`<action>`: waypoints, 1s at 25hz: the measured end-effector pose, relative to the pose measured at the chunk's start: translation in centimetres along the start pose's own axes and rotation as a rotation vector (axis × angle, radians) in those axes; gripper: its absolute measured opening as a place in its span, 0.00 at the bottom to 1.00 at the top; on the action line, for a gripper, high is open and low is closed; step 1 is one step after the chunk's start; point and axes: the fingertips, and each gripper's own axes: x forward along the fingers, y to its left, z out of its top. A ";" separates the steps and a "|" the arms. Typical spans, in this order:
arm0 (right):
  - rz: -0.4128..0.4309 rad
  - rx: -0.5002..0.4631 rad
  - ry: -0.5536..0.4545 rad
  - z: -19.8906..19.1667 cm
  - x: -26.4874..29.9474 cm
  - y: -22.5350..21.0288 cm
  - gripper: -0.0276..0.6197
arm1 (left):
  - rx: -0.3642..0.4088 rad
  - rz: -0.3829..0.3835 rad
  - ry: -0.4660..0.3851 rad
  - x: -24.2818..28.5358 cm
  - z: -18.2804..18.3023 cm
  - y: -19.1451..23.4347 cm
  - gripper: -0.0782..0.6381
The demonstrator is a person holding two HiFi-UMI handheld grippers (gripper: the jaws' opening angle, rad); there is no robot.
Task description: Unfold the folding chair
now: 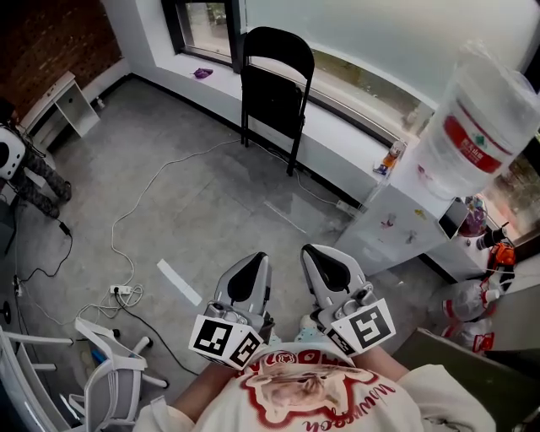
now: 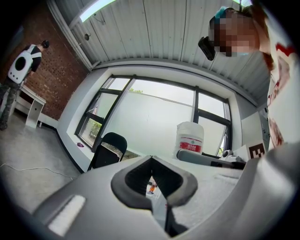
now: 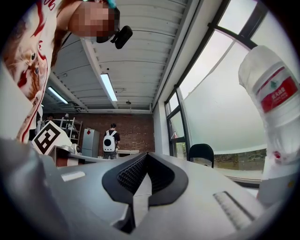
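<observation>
Folding chair (image 1: 274, 89) is folded flat and upright, leaning on the wall below the window (image 1: 207, 24), long axis vertical. Left tool (image 1: 246, 285) and right tool (image 1: 331, 274) are both closed and empty, well apart from the window; chair dead ahead, marginally on the left tool's side

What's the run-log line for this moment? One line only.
task: not started | chair: folded, upright against window wall, untouched | left tool: shut, empty, far from chair | right tool: shut, empty, far from chair
</observation>
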 end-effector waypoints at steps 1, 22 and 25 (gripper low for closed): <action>0.002 -0.011 0.002 0.0 0.3 0.6 0.08 | 0.001 0.002 -0.004 -0.4 0.2 0.4 0.11; 0.005 -0.042 -0.033 0.1 5.1 4.4 0.08 | 0.004 -0.005 -0.015 -2.4 2.1 5.8 0.11; 0.015 -0.037 -0.039 0.1 6.2 4.0 0.08 | 0.008 0.004 -0.019 -1.7 2.4 6.7 0.11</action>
